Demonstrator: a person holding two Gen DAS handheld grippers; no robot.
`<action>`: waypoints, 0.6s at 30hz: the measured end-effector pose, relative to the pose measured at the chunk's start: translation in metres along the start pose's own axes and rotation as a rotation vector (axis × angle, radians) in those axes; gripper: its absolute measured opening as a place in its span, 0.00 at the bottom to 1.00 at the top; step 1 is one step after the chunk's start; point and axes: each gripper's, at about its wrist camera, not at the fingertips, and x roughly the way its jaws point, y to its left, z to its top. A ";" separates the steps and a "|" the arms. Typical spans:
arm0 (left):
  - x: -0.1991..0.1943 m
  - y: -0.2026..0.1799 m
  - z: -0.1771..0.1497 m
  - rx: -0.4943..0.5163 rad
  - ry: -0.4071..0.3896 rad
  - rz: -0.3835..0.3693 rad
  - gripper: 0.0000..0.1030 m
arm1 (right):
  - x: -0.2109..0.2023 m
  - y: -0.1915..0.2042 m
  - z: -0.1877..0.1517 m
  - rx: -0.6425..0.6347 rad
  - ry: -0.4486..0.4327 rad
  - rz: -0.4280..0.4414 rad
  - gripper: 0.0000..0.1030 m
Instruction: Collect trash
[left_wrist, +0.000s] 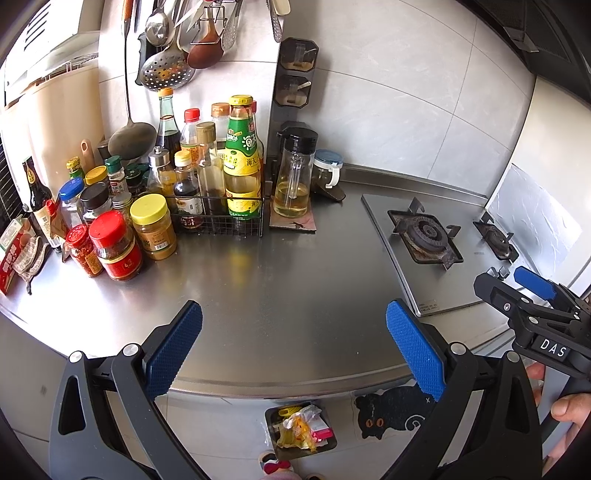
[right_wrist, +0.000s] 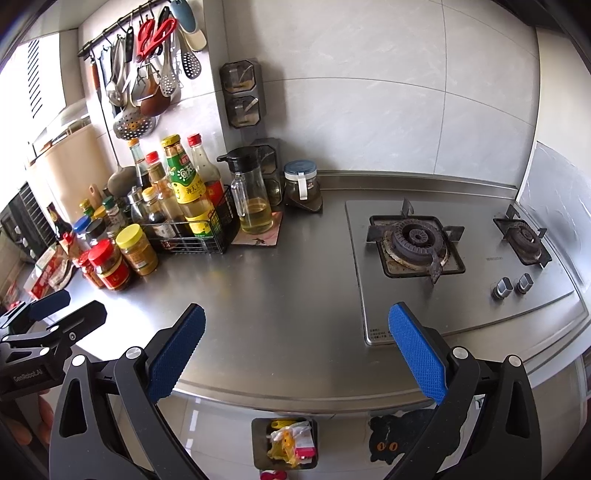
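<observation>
A small dark rectangular trash bin (left_wrist: 301, 428) stands on the floor below the front edge of the stainless steel tabletop (left_wrist: 280, 280), holding crumpled yellow, white and pink wrappers (left_wrist: 303, 430); a black wire basket (left_wrist: 218, 216) at the back left holds sauce bottles, with red- and yellow-lidded jars (left_wrist: 125, 243) crowded beside it; the tabletop's middle lies bare between the jars and the steel gas hob (right_wrist: 443, 258); the left gripper (left_wrist: 293, 349) and right gripper (right_wrist: 295, 350) both hang wide open and empty above the front edge.
</observation>
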 end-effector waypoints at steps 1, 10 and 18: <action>0.000 0.000 -0.001 0.001 0.000 0.000 0.92 | 0.000 0.000 0.000 0.001 -0.001 -0.001 0.97; 0.000 -0.001 0.000 0.000 0.001 0.001 0.92 | -0.001 -0.001 0.001 0.004 -0.002 -0.003 0.97; -0.001 -0.002 -0.001 0.007 0.002 0.001 0.92 | -0.002 -0.004 0.000 0.010 -0.001 -0.007 0.97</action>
